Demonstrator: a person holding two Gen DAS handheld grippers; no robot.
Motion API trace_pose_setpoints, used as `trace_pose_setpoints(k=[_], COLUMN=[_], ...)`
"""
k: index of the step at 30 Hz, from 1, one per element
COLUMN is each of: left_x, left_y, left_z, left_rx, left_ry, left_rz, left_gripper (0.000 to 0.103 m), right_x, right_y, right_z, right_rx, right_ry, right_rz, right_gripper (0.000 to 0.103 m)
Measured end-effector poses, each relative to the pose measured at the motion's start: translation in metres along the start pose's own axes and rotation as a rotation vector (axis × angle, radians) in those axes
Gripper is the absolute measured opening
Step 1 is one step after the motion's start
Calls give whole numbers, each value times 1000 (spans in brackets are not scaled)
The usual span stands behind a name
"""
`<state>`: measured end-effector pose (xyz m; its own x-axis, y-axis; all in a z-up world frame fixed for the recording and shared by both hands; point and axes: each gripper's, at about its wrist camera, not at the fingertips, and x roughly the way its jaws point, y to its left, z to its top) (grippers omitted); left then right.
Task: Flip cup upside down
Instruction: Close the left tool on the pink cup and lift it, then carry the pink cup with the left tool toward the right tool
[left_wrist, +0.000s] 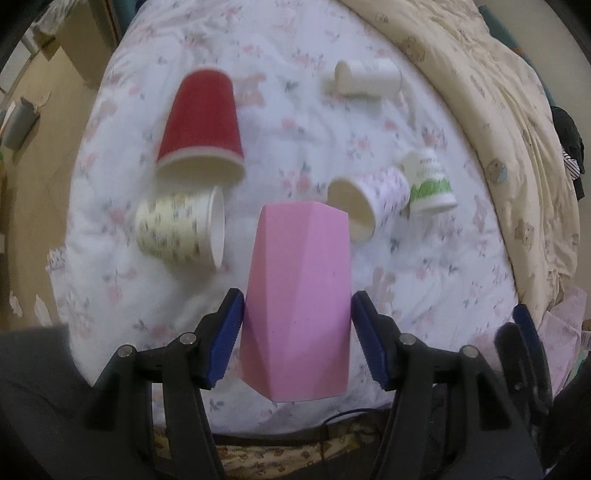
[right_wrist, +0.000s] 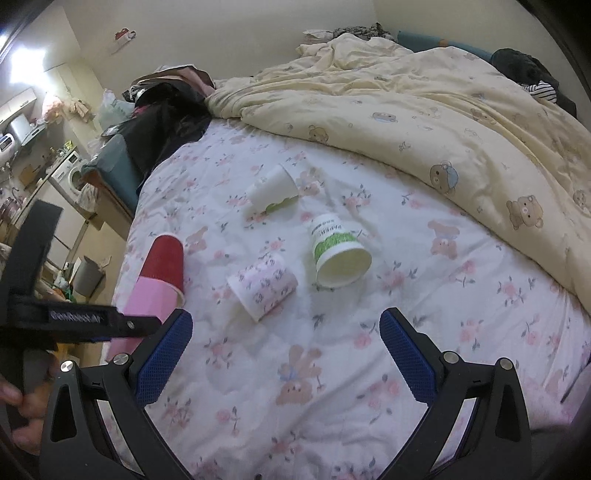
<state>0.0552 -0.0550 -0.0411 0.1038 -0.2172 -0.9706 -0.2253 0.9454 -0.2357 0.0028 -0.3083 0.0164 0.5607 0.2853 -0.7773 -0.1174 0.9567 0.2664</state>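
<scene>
A pink faceted cup (left_wrist: 299, 295) stands between the blue pads of my left gripper (left_wrist: 297, 339). The jaws sit close on both sides of it with a thin gap showing, so the grip is not certain. The same pink cup shows in the right wrist view (right_wrist: 147, 299), partly hidden by the left gripper's body. My right gripper (right_wrist: 286, 356) is open and empty above the floral bed sheet (right_wrist: 332, 369). A red cup (left_wrist: 201, 125) stands mouth down behind the pink one; it also shows in the right wrist view (right_wrist: 164, 262).
Paper cups lie on the sheet: a yellow patterned one (left_wrist: 181, 229), a purple patterned one (left_wrist: 369, 199), a green-and-white one (left_wrist: 430, 182) and a white one (left_wrist: 367, 77). A cream bear-print duvet (right_wrist: 424, 107) is heaped along the right. The bed edge is at the left.
</scene>
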Motion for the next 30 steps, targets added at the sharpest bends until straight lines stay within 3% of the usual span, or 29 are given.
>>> trace_pose_setpoints(k=[10, 16, 29, 30], left_x=[54, 81, 94, 94], left_y=[1, -2, -14, -15], left_z=[-34, -34, -30, -30], left_rx=[-28, -53, -36, -30], left_ry=[71, 100, 93, 95], left_rz=[41, 57, 98, 101], left_gripper=[56, 56, 58, 63], right_x=[-16, -14, -12, -11], right_y=[-8, -18, -12, -12], right_z=[-14, -12, -12, -12], right_rx=[27, 63, 43, 43], right_ry=[-29, -26, -37, -34], right_rz=[-16, -8, -18, -18], right_gripper=[103, 103, 103, 103])
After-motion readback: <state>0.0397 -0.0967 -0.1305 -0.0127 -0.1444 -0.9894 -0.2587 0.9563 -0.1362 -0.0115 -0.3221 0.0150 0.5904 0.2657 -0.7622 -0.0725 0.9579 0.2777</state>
